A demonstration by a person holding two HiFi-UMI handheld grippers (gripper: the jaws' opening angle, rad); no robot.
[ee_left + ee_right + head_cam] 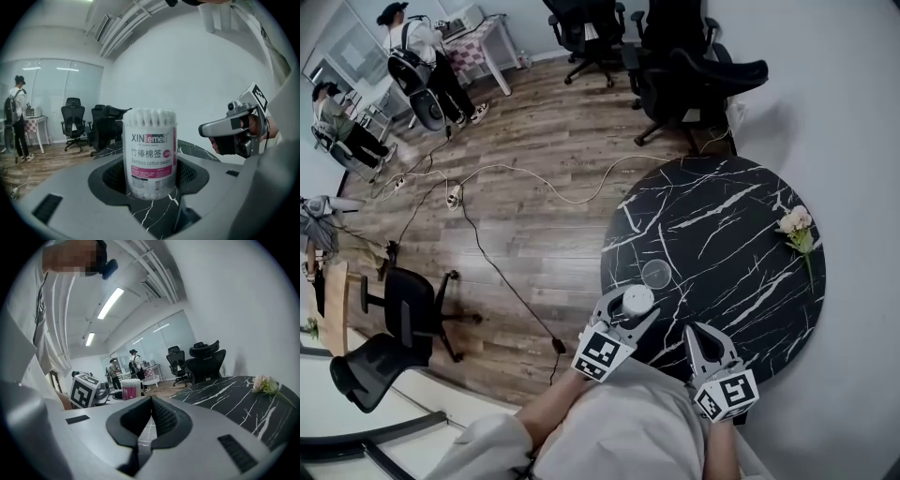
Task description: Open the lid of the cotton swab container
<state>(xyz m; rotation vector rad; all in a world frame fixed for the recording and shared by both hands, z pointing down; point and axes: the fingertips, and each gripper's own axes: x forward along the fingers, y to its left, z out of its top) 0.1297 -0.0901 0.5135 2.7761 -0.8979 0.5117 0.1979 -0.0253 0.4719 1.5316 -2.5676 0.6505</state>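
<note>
Apparently the opening step is finished: the left gripper (628,309) is clamped on the upright swab container (150,152) at lower centre of the head view, over the table (722,234) edge. What looks like its clear lid (657,273) lies just above. The right gripper (149,413) is fully closed and empty at lower right; next probably calls for setting the container down.

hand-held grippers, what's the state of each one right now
Left hand-held gripper: closed on the cotton swab container.
Right hand-held gripper: closed, nothing between its jaws.
</note>
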